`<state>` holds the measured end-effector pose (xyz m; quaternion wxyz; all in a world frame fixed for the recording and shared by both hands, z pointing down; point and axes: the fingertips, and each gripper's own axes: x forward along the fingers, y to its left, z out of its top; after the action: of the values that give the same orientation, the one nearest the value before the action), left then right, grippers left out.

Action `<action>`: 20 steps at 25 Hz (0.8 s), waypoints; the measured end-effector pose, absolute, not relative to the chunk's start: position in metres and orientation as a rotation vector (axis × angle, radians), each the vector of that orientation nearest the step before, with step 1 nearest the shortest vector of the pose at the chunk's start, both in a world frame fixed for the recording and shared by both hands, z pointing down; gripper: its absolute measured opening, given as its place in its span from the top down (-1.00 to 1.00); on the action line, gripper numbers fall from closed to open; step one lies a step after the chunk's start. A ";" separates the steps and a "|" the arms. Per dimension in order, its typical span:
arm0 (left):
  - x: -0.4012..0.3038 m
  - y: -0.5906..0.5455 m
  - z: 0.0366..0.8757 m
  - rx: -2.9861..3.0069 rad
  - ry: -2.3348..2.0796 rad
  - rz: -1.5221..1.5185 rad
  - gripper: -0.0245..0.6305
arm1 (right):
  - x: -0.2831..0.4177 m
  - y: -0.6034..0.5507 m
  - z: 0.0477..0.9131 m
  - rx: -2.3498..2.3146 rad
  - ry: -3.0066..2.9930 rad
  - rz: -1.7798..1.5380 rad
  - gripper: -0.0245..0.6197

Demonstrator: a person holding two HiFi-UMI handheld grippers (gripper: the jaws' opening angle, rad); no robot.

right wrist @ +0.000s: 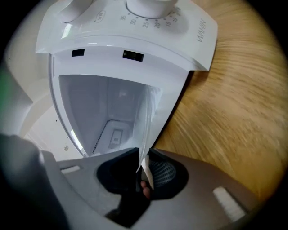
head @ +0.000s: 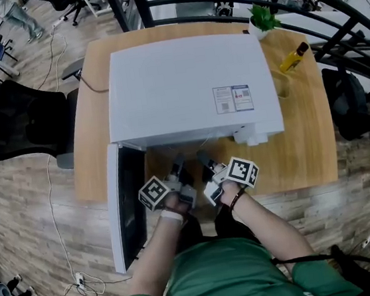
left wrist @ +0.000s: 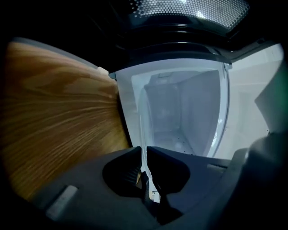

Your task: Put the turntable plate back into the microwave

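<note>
Clamping turntable plate rim (edge-on), left tongs, right tongs, microwave cavity ahead

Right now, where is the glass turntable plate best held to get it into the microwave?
By its near rim, coming from the open front of the microwave: the left gripper and right gripper each pinch the turntable plate across its thin edge there. Flat and wide, it likely stays steadier with two spaced rim grips.
</note>
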<state>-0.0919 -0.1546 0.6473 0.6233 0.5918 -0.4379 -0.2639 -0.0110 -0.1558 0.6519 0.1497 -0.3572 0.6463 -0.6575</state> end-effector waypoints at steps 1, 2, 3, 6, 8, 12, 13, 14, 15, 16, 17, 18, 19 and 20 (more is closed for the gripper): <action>-0.091 -0.157 0.647 1.360 -1.003 -0.609 0.78 | -0.011 -0.155 0.651 -1.025 1.863 -1.890 0.69; -0.090 -0.159 0.647 1.361 -1.001 -0.610 0.79 | -0.012 -0.154 0.650 -1.020 1.863 -1.890 0.69; -0.090 -0.160 0.648 1.363 -0.999 -0.609 0.79 | -0.012 -0.154 0.649 -1.015 1.861 -1.888 0.70; -0.088 -0.165 0.648 1.376 -0.992 -0.596 0.79 | -0.012 -0.158 0.648 -1.037 1.864 -1.877 0.74; -0.088 -0.168 0.648 1.390 -0.991 -0.579 0.78 | -0.012 -0.162 0.648 -1.063 1.860 -1.873 0.78; -0.089 -0.171 0.647 1.403 -0.995 -0.545 0.77 | -0.011 -0.168 0.649 -1.085 1.825 -1.877 0.79; -0.088 -0.170 0.647 1.399 -0.996 -0.545 0.76 | -0.010 -0.169 0.649 -1.087 1.816 -1.878 0.80; -0.088 -0.170 0.647 1.395 -0.994 -0.545 0.76 | -0.010 -0.170 0.649 -1.090 1.809 -1.878 0.80; -0.088 -0.171 0.647 1.394 -0.991 -0.543 0.77 | -0.009 -0.171 0.650 -1.096 1.802 -1.879 0.80; -0.087 -0.171 0.647 1.395 -0.986 -0.538 0.77 | -0.008 -0.172 0.650 -1.102 1.797 -1.878 0.80; -0.086 -0.172 0.647 1.398 -0.981 -0.530 0.77 | -0.007 -0.174 0.650 -1.109 1.794 -1.877 0.80; -0.085 -0.173 0.647 1.402 -0.977 -0.521 0.77 | -0.006 -0.175 0.650 -1.115 1.794 -1.876 0.80; -0.084 -0.175 0.647 1.404 -0.976 -0.514 0.77 | -0.005 -0.177 0.650 -1.119 1.796 -1.875 0.80; -0.084 -0.176 0.647 1.404 -0.975 -0.510 0.77 | -0.005 -0.178 0.650 -1.123 1.798 -1.875 0.80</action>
<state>-0.0837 -0.1761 0.6471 0.6279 0.6126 -0.4255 -0.2224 -0.0049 -0.1784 0.6501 0.1550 -0.3921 0.6276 -0.6545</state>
